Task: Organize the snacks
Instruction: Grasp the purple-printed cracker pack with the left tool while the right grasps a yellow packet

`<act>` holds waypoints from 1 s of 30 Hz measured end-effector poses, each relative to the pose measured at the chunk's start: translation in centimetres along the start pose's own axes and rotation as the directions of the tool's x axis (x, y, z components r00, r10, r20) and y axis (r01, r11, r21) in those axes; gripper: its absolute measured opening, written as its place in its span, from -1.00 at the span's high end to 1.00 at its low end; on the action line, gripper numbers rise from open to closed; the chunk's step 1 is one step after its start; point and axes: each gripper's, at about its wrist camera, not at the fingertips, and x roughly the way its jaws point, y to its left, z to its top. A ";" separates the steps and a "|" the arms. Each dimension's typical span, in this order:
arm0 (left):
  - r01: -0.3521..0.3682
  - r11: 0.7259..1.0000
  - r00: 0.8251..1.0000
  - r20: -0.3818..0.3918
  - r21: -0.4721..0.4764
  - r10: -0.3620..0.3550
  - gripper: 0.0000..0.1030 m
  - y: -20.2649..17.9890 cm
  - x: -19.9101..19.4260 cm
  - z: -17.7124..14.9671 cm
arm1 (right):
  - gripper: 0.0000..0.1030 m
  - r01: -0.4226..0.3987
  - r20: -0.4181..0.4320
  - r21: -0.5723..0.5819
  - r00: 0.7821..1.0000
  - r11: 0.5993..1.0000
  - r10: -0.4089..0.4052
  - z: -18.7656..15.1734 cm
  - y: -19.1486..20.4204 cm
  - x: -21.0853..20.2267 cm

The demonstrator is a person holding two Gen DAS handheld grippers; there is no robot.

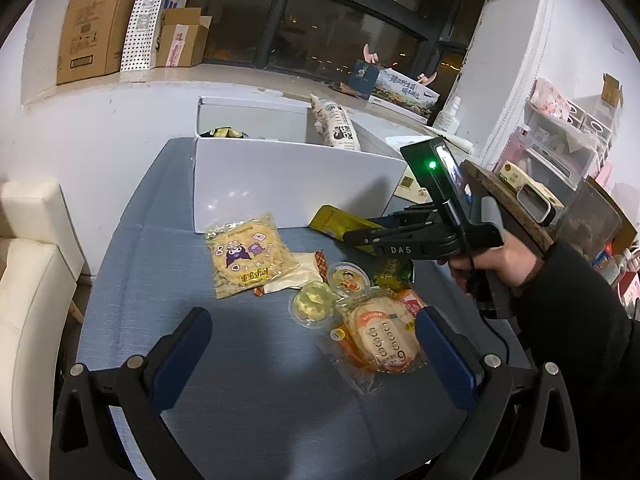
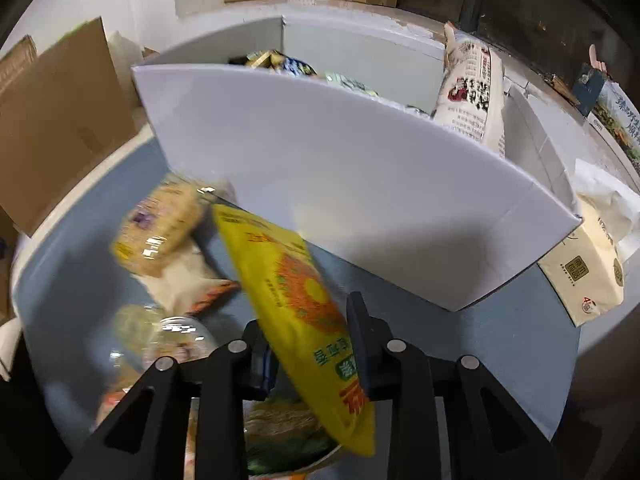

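A yellow snack packet (image 2: 288, 292) hangs tilted between my right gripper's (image 2: 312, 352) blue pads, which are shut on its lower half just above the blue table. The left wrist view has that gripper (image 1: 360, 229) in a person's hand, close to the front wall of the white box (image 1: 288, 184), with the yellow packet (image 1: 336, 222) in it. My left gripper (image 1: 316, 344) stands open over the table, nothing between its fingers. Loose snacks lie ahead of it: a cartoon-printed pack (image 1: 248, 258), two jelly cups (image 1: 348, 276), an orange round-cake pack (image 1: 384, 336) and a green packet (image 1: 394, 274).
The white box (image 2: 340, 184) holds several snacks and a tall white bag (image 2: 472, 96). A tissue pack (image 2: 584, 272) lies right of it. Cardboard boxes (image 1: 96, 24) stand on the windowsill, a cream chair (image 1: 32, 280) at the table's left, a cluttered shelf (image 1: 560, 140) at right.
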 end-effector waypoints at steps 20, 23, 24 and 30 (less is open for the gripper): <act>-0.200 0.966 0.963 -0.214 -0.165 0.163 -0.99 5.2 14.6 6.7 | 0.63 -0.080 0.371 0.174 0.928 0.981 0.009 -5.0 1.7 -14.1; -0.245 0.959 0.949 -0.240 -0.143 0.207 -0.96 5.7 16.0 6.7 | 0.64 -0.091 0.415 0.201 0.910 0.975 0.000 -6.0 2.7 -16.0; -0.247 0.958 0.948 -0.240 -0.144 0.208 -0.84 5.8 16.2 6.6 | 0.64 -0.107 0.430 0.219 0.903 0.970 0.003 -6.6 2.7 -16.5; -0.236 0.969 0.953 -0.213 -0.074 0.216 -0.47 5.2 16.2 6.3 | 0.64 -0.144 0.464 0.295 0.886 0.945 -0.010 -8.8 2.4 -17.4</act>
